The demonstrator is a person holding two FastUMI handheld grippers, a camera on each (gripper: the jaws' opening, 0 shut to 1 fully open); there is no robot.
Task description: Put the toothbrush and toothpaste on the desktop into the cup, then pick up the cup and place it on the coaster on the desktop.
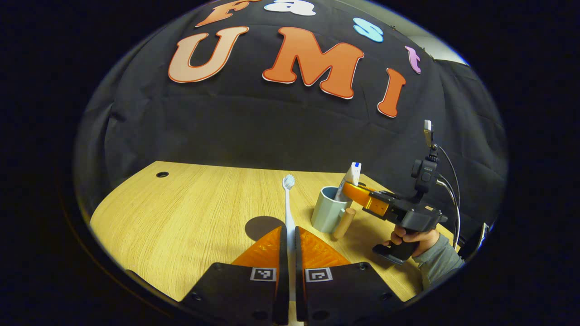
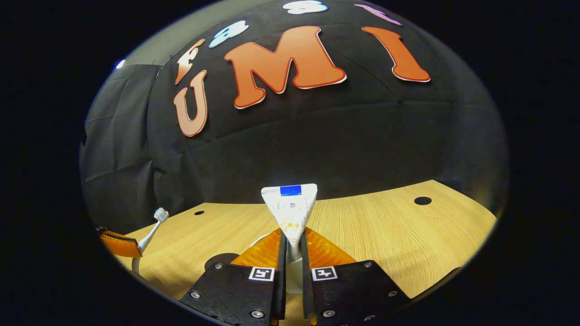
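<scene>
Left gripper view: fingers [image 1: 277,251] of the left gripper [image 1: 289,253] clamped on the toothbrush [image 1: 288,203], pinching the lower handle with the white bristle head upright beyond the tips. Light, stiff and slim by the look of it; smooth plastic, so likely to pivot in a narrow pinch. Best kept held low on the handle, leaving the head end free to go where needed. Farther out on the table [image 1: 181,217], a pale blue-grey cup [image 1: 327,210] standing upright, with a small wooden cylinder [image 1: 344,222] leaning beside it. Dark round coaster [image 1: 263,227] just ahead of the fingertips, near the cup.

Right gripper view: fingers [image 2: 312,253] of the right gripper [image 2: 293,251] closed on the toothpaste tube [image 2: 290,210], gripping its narrow lower part, flat crimped end up. Soft and squeezable, probably light; firm pressure risks buckling it. From the left gripper view, tube already over or into the cup mouth, a hand [image 1: 414,237] on the grip.
</scene>
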